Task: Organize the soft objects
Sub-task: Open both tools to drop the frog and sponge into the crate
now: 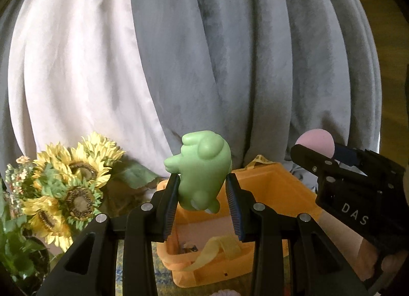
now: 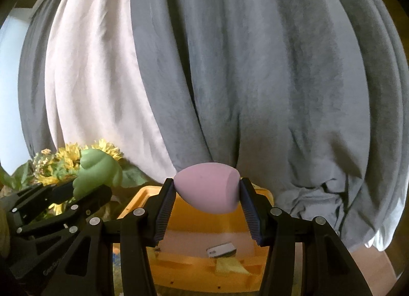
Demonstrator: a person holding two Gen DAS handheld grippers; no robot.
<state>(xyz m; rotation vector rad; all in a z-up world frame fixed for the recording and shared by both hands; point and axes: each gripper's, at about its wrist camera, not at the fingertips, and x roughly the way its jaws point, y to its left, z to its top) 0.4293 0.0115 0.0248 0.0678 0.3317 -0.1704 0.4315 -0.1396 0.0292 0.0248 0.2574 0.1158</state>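
My left gripper is shut on a soft green animal toy and holds it above the near left part of an orange fabric box. My right gripper is shut on a pink egg-shaped sponge and holds it above the same orange box. In the left wrist view the right gripper shows at the right with the pink sponge. In the right wrist view the left gripper shows at the left with the green toy.
Grey and white curtains hang right behind the box. A bunch of artificial sunflowers stands at the left. Yellow handle straps and a small dark object lie inside the box. A patterned cloth lies under it.
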